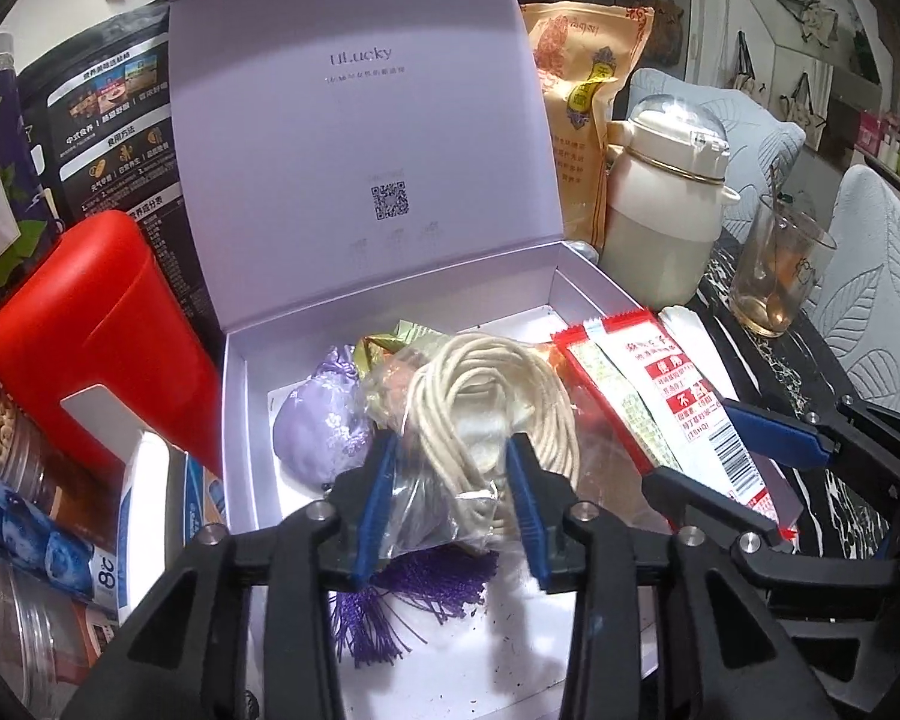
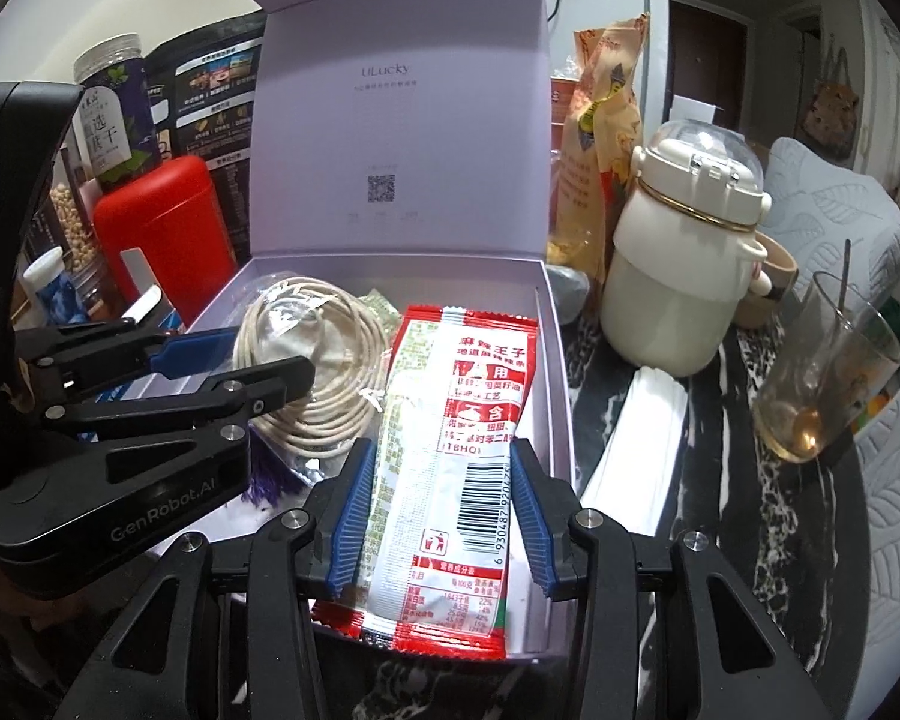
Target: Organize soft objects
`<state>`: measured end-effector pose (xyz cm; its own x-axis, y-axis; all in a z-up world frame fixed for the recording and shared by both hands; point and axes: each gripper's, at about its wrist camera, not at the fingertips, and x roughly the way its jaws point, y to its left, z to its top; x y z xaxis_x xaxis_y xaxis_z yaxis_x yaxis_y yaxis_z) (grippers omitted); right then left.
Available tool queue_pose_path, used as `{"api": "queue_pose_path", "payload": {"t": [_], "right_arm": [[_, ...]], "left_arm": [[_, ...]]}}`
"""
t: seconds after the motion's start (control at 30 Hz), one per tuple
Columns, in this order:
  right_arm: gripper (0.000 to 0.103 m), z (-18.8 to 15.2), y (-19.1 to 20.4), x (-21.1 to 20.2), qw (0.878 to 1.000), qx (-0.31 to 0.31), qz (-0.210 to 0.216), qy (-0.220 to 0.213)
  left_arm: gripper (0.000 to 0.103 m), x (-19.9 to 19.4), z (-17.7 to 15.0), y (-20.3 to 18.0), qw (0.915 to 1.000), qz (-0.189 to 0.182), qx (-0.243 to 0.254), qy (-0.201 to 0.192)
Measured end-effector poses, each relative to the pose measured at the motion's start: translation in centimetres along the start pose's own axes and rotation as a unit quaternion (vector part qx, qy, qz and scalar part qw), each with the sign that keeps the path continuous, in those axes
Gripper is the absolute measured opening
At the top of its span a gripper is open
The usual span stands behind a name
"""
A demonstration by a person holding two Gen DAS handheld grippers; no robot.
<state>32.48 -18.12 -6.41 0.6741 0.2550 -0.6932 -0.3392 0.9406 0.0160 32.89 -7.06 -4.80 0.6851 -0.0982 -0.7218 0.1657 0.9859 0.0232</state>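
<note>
An open lilac box (image 1: 234, 420) holds a purple sachet (image 1: 318, 432) with a tassel (image 1: 414, 594), some foil wrappers and a coil of cream rope in a clear bag (image 1: 498, 396). My left gripper (image 1: 453, 510) stands open over the box, its blue pads either side of the rope bag, which lies on the box's contents. My right gripper (image 2: 444, 510) is shut on a red and white snack packet (image 2: 474, 408). The packet lies along the box's right side (image 2: 561, 390), beside the rope coil (image 2: 318, 372), and its near end overhangs the front wall.
The raised lid stands behind the box. A red container (image 1: 102, 330) and jars crowd the left. To the right are an orange bag (image 1: 582, 90), a cream bottle (image 1: 666, 210), a glass with a spoon (image 1: 774, 276) and white paper sleeves (image 2: 642, 438) on the dark marbled table.
</note>
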Motion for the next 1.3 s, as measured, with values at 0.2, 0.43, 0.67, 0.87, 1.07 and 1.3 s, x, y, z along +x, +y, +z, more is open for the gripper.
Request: {"api": "queue_pose_path", "payload": {"t": [0.2,0.43,0.67,0.87,1.07,1.3], "right_arm": [[0.046,0.2,-0.1,-0.5,1.0,0.005,-0.006,0.01],[0.072,0.7,-0.5,-2.1,1.0,0.008,-0.024,0.003],[0.073,1.9,-0.8,-4.2,0.999,0.019,-0.038,-0.014],[0.074,3.1,-0.5,-6.3,0.998,0.017,-0.054,-0.035],[0.081,4.3,0.1,-9.0,0.996,0.018,-0.061,-0.068],[0.084,5.4,1.0,-11.8,0.993,0.014,-0.068,-0.094]], "left_arm": [[0.049,-0.4,0.6,-0.2,0.9999,0.015,0.0,-0.003],[0.05,-2.2,1.5,0.1,0.9993,0.025,0.004,-0.029],[0.05,-3.7,2.4,1.1,0.9993,0.023,-0.018,-0.023],[0.05,-6.3,3.2,2.0,0.9984,0.022,-0.027,-0.044],[0.05,-9.1,4.2,2.5,0.9965,0.027,-0.03,-0.074],[0.067,-13.0,4.9,3.5,0.993,0.034,-0.027,-0.11]]}}
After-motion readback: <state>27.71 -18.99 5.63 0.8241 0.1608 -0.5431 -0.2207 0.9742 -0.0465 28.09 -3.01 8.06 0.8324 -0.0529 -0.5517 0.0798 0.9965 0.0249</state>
